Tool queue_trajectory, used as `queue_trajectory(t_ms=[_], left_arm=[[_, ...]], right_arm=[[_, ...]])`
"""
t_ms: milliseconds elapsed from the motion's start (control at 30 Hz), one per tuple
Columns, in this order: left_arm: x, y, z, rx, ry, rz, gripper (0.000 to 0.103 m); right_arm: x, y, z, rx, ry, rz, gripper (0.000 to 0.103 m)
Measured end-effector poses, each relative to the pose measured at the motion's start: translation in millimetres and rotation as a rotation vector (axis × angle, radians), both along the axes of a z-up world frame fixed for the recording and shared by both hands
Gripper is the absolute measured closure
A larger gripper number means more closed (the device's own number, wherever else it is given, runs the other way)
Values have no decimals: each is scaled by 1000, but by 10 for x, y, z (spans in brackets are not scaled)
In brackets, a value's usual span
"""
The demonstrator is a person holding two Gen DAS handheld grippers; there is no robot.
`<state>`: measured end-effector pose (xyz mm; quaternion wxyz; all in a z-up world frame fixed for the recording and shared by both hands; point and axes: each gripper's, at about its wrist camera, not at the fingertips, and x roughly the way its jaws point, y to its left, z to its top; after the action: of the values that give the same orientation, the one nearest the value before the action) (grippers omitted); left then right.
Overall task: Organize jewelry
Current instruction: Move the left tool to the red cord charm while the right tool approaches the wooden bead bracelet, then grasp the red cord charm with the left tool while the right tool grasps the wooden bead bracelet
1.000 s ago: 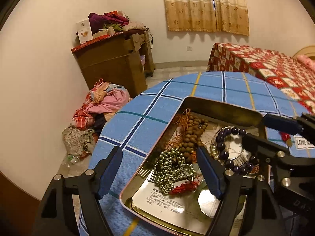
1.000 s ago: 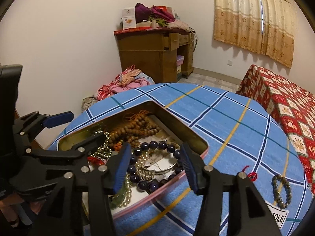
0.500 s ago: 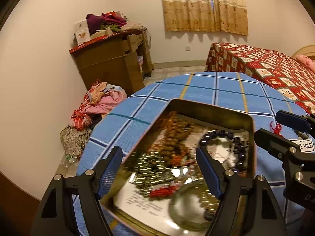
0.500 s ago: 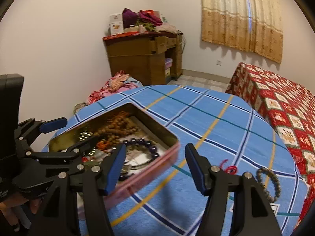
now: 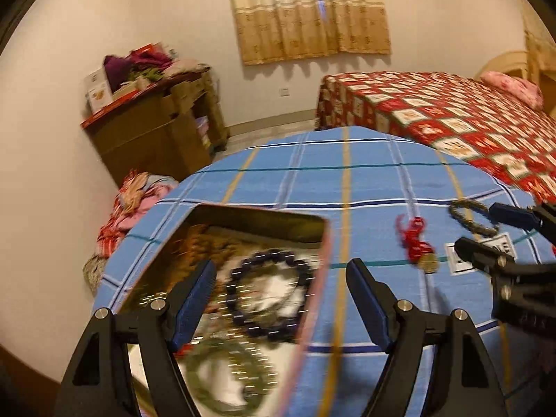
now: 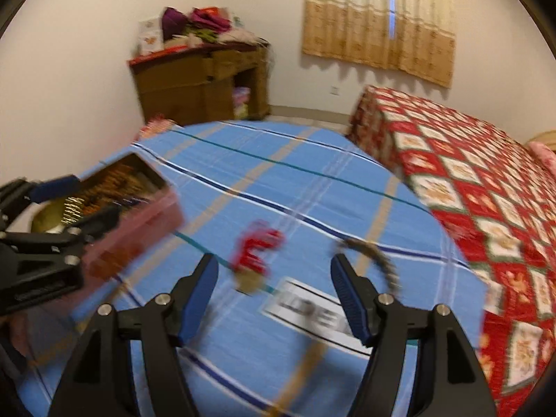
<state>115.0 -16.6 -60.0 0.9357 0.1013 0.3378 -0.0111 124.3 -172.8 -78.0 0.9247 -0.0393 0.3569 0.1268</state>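
A pink-sided tin (image 5: 314, 299) (image 6: 139, 236) full of bead bracelets sits on the left of the blue plaid table; a dark blue bead bracelet (image 5: 243, 299) lies on top. My left gripper (image 5: 279, 286) is open and empty above the tin's right edge. My right gripper (image 6: 274, 278) is open and empty above a red-tasselled charm with a gold coin (image 6: 255, 253) (image 5: 415, 239). An olive bead bracelet (image 6: 378, 260) (image 5: 469, 219) lies just right of it. Both views are motion-blurred.
A white printed label (image 6: 309, 307) lies on the cloth under my right gripper. A bed with a red patterned cover (image 6: 486, 187) stands to the right. A wooden desk (image 6: 201, 83) and a clothes pile (image 5: 132, 205) are beyond the table.
Both grippers have swung right, away from over the tin. The charm, label and olive bracelet have come into the middle of the right wrist view. Both stay open.
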Motion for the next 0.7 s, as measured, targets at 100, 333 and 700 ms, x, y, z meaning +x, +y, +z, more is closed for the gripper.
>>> queue_trajectory(t_ms=[100,333,700], left_arm=[[40,-244,-20,3,12,-47,26],[216,-629,-122,13,40,-119,26],[392,-693,-297,-73,124,-148,26]], right_arm=[[65,-188,7,-80,-9,-74,32],[302,-396,-153,-93,81,-118,32],[272,-305,-270,-205,99,-65,72]])
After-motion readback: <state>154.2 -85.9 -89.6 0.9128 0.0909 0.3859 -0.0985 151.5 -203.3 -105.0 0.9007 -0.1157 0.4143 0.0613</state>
